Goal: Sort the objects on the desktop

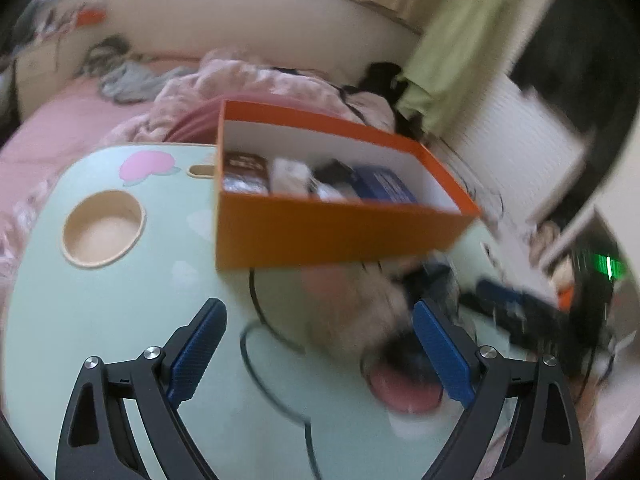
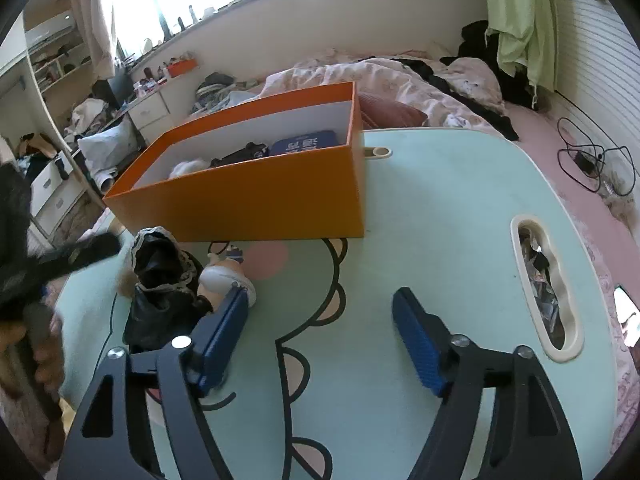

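A: What carries the objects?
B: One mint-green table (image 2: 440, 208) printed with a cartoon outline, standing on a pink bed (image 2: 560, 136). It has a round cup recess (image 1: 103, 227) and a long handle slot (image 2: 546, 288).

A: Which container stands on it?
B: One orange box (image 2: 256, 204), white inside, at the table's far side. In it lie a dark blue flat pack (image 1: 384, 188), a black item (image 2: 240, 154), a white soft item (image 1: 288, 174) and a brown packet (image 1: 246, 168); finer detail is blurred.

A: What lies outside the box?
B: One doll figure (image 2: 168, 280) in black clothing with lace trim, lying on the table just in front of the box's near wall.

A: How are the two tools posed?
B: The right claw (image 2: 320, 312) hovers low over the table, jaws spread apart, its left finger touching or just beside the doll. The left claw (image 1: 316, 330) points toward the box, jaws also spread wide, gripping nothing; the scene beyond it is motion-blurred.
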`<state>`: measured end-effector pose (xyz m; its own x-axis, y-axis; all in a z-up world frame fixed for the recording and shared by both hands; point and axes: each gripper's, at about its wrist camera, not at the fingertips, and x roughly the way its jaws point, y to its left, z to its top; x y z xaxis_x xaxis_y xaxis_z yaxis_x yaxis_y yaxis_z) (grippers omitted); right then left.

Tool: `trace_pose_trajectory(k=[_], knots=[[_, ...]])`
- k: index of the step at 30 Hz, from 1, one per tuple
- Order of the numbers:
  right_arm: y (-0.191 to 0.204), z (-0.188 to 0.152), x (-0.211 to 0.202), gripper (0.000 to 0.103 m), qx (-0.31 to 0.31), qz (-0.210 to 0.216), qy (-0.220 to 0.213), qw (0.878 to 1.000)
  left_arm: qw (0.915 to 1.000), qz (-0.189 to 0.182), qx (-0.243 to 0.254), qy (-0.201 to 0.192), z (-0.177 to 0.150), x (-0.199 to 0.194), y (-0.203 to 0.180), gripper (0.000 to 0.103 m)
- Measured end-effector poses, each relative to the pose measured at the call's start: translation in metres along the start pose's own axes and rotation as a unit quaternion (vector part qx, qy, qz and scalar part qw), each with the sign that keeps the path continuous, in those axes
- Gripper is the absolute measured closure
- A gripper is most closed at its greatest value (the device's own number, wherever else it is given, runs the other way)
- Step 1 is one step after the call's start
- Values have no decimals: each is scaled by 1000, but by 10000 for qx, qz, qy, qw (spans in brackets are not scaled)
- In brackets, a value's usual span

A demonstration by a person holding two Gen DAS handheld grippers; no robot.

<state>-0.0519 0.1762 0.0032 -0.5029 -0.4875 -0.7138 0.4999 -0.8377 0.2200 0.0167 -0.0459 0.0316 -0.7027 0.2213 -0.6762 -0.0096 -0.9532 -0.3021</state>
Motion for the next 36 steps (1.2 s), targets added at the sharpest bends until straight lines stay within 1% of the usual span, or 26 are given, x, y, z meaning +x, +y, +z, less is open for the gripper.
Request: trace_pose_trajectory(k=[3,5,6,7,10,11,13,15,19,36], knots=[[-3,-1,-1,27,98,117,-40,9999,9990,122,416,147,-22,-7,-11,9],[-6,-1,-2,27,173,208,-70,9996,9982,203,513,254,-32,-6,-10,9],[-7,-1,-3,27,201,241,-80,9995,9973,297,623,234,-37,-3,-12,7],[-6,-1,-3,27,213,253,-85,9994,9961,425,756,130,-39,-2,-14,5],[-6,-1,-3,24,222,336,-107,9991,9902,921,1012,291,-41,9,-24,3],[-6,-1,-3,23,221,362,-113,9990,9874,1038,1138,351,-42,12,-27,0],[-8,-1,-3,22,240,403,-116,9988,9870,889,1298,328,-44,12,-33,0],[-9,-1,-3,22,265,445,-131,9986,9866,819,1375,313,-45,11,-35,0],[-9,-2,-4,22,293,486,-147,9983,9871,817,1345,300,-48,8,-29,0],[-10,-1,-4,22,308,512,-156,9981,9870,813,1351,300,-48,7,-27,0]])
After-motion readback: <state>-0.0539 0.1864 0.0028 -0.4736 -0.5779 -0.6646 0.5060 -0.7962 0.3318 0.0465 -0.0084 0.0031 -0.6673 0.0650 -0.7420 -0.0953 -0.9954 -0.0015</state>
